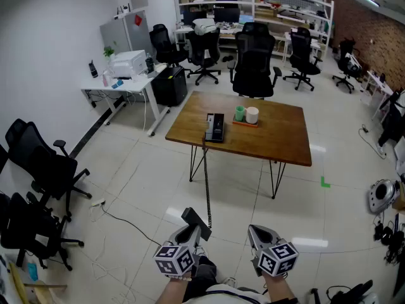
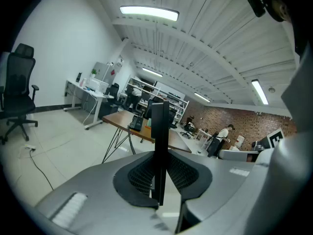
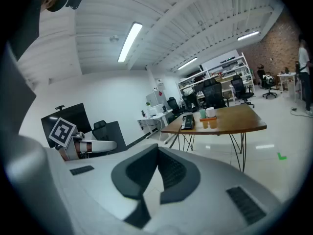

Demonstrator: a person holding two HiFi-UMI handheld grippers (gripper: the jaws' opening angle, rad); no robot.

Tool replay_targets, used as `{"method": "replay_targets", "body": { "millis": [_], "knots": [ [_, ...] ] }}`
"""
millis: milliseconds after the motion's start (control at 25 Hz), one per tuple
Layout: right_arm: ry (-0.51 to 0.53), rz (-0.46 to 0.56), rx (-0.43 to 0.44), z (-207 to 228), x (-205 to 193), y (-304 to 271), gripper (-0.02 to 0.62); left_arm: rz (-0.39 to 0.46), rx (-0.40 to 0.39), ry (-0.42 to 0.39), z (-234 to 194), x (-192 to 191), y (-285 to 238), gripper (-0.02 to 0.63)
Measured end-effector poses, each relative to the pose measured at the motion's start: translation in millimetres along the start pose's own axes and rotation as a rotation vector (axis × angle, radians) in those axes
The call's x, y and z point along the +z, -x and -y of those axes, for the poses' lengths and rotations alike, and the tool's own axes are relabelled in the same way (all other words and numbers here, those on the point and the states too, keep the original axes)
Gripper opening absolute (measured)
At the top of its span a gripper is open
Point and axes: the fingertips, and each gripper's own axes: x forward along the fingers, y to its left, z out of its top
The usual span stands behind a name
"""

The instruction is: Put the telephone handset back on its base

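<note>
The black telephone base (image 1: 214, 127) lies on the brown wooden table (image 1: 278, 138) well ahead of me. Its dark cord (image 1: 207, 182) runs down from the table edge to the black handset (image 1: 195, 220). My left gripper (image 1: 192, 233), low near my body, is shut on that handset. In the left gripper view the handset (image 2: 159, 131) stands edge-on between the pads of the left gripper (image 2: 159, 173), with the base (image 2: 137, 124) far behind. My right gripper (image 1: 258, 233) is beside it, shut and empty (image 3: 155, 173). The right gripper view shows the base (image 3: 187, 122) in the distance.
A green cup (image 1: 240, 113) and a white cup (image 1: 252, 114) sit on a small tray right of the base. Black office chairs (image 1: 254, 65) stand behind the table and at my left (image 1: 44, 166). A white desk with a printer (image 1: 128, 62) lines the left wall.
</note>
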Motion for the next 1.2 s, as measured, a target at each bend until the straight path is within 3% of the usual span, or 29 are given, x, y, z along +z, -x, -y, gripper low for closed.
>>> {"method": "replay_targets", "body": {
  "millis": [600, 1000, 1200],
  "knots": [
    [-0.005, -0.009, -0.056, 25, 66, -138, 0.009, -0.032, -0.038, 0.036, -95, 86, -97, 0.071],
    [-0.004, 0.016, -0.090, 25, 96, -199, 0.009, -0.116, -0.155, 0.043, -129, 116, -159, 0.071],
    [-0.021, 0.014, -0.113, 41, 102, -218, 0.009, -0.195, -0.270, 0.097, -135, 121, -198, 0.071]
  ]
}}
